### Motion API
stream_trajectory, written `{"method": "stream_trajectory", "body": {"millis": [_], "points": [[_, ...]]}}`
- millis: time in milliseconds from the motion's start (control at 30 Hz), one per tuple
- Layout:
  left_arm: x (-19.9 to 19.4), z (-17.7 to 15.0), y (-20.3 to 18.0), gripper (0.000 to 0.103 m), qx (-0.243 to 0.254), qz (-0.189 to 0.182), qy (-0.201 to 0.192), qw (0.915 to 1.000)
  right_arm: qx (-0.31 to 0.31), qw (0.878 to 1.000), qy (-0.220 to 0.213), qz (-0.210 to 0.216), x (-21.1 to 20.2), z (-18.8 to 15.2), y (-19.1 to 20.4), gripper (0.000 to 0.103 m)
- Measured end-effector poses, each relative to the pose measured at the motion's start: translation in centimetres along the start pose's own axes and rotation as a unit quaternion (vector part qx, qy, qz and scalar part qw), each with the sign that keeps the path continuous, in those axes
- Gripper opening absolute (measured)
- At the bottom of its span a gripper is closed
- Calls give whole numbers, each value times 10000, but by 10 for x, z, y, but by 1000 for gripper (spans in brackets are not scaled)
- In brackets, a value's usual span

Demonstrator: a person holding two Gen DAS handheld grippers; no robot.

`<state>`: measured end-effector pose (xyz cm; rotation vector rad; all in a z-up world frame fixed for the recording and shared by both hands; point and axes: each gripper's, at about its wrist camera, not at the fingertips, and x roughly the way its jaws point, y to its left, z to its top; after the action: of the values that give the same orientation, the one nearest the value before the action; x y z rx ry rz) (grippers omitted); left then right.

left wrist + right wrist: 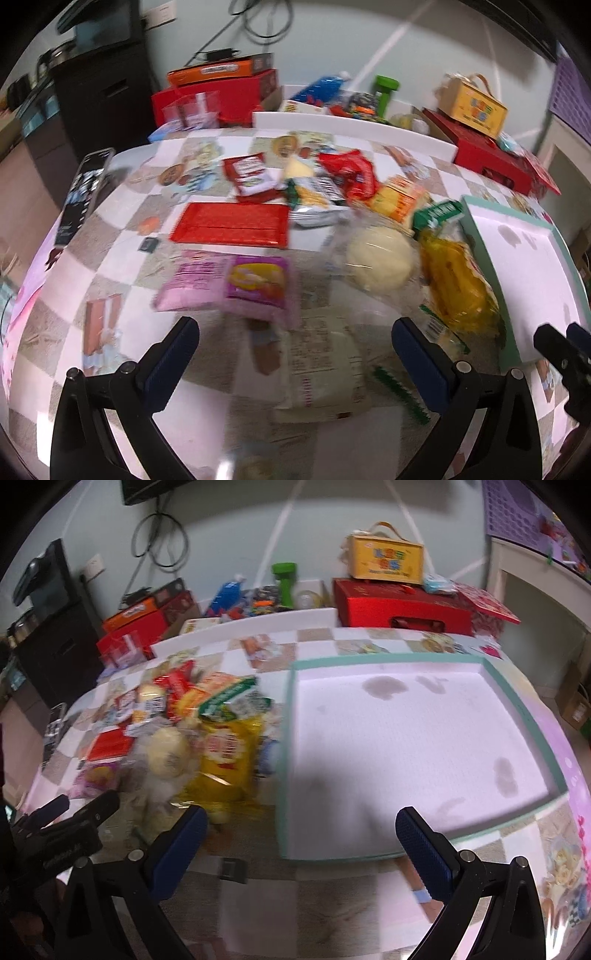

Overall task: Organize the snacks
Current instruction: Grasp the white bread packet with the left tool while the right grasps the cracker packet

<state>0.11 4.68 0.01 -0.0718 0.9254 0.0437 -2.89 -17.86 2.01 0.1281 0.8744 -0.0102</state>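
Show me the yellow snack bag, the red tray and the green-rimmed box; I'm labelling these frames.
yellow snack bag (pixel 229 753): right wrist view, bag's front.
red tray (pixel 231 223): left wrist view, tray's middle.
green-rimmed box (pixel 384 660): right wrist view, far rim.

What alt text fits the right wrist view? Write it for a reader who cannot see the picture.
The open right tongs hover over the near edge of a green-rimmed white tray with nothing in it, on a checkered tablecloth. To its left lies a pile of snacks, led by a yellow bag and a pale round bun. The left tongs show at the left edge.
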Motion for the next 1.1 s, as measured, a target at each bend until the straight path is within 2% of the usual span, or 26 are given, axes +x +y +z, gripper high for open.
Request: {"method": "stream_trajectory", "body": {"millis": [167,300,533,667,1033,1100], "points": [[0,0,19,103,-229,134,143,9995,-255,9994,44,249,2,1,25,103],[7,-2,23,103,-370,-35,358,9987,-467,9978,132,449,9,-1,45,103],[25,-6,22,103,-480,-230,717,9960,-1031,9930,307,489,24,-13,74,103],[33,-9,18,103,-397,-214,848,9954,-1244,9903,443,433,38,-18,83,103],[42,-9,9,101,-272,-278,989,9943,-1364,9876,676,385,64,-26,91,102],[44,-9,6,98,-177,-245,1021,9943,-1358,9877,674,375,67,-27,92,101]]}}
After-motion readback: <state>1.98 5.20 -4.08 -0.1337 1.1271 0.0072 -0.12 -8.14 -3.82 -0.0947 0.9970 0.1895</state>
